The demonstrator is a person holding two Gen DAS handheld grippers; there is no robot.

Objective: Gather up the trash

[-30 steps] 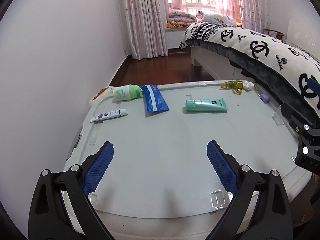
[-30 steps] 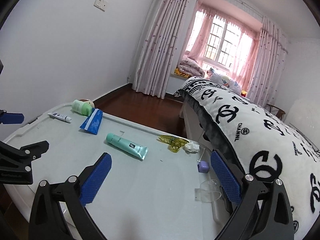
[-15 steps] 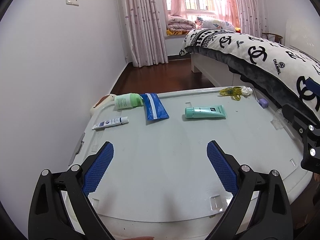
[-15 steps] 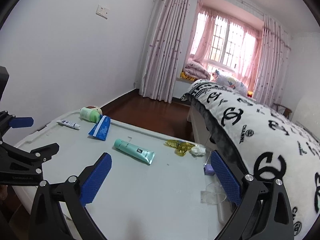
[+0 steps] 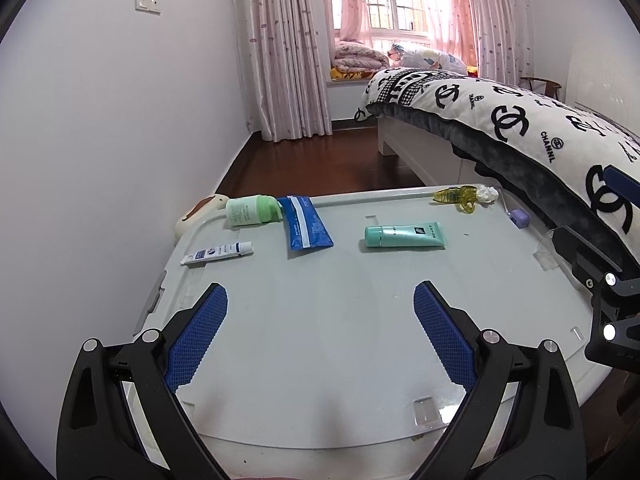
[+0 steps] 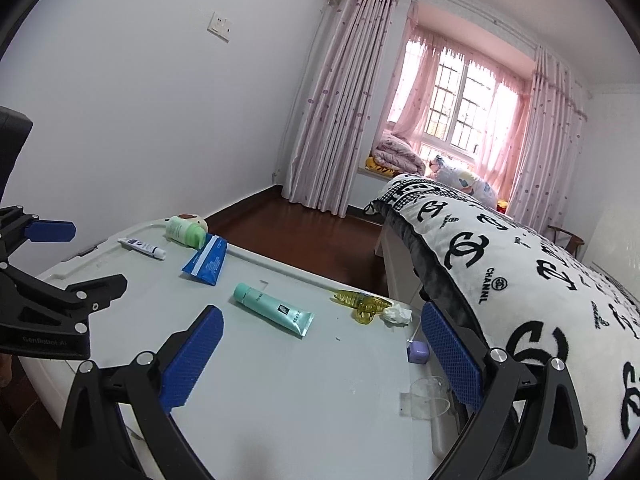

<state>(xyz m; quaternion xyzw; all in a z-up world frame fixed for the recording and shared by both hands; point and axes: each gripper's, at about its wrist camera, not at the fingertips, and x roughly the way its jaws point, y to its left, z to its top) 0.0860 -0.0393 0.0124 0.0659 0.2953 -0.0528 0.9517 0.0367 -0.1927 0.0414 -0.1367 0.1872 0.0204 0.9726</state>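
Step in hand looks like the approach: nothing picked yet, both grippers hover over the near edge of the white lid [image 5: 320, 340] that carries everything. No bin or bag shows in either view, so where the trash goes cannot be told.

Likely trash: the crumpled white tissue [image 6: 397, 315] at the far right corner of the lid, touching the yellow hair clip [image 6: 362, 303]. In the left wrist view the tissue [image 5: 489, 193] sits right at the far edge, close under the bed quilt [image 5: 520, 120]. A small purple cube [image 6: 418, 351] lies near the right edge, apart from the tissue.

Other items: teal tube [image 5: 404, 235] mid-lid toward the far side; blue sachet [image 5: 306, 227], green bottle [image 5: 250, 210] and small white tube [image 5: 218, 253] grouped at the far left corner. Bottle and sachet touch or overlap; cannot tell which.

Next move, as a judgement: right gripper [image 6: 320, 354] is nearer the tissue; it needs to go forward and right, then drop the fingers around the wad without catching the clip. The tissue is soft and light, so a close pinch is needed.

Jaws: left gripper [image 5: 320, 330] spread wide, holding nothing, touching nothing. Right gripper the same: spread wide, empty, pads clear of the lid.
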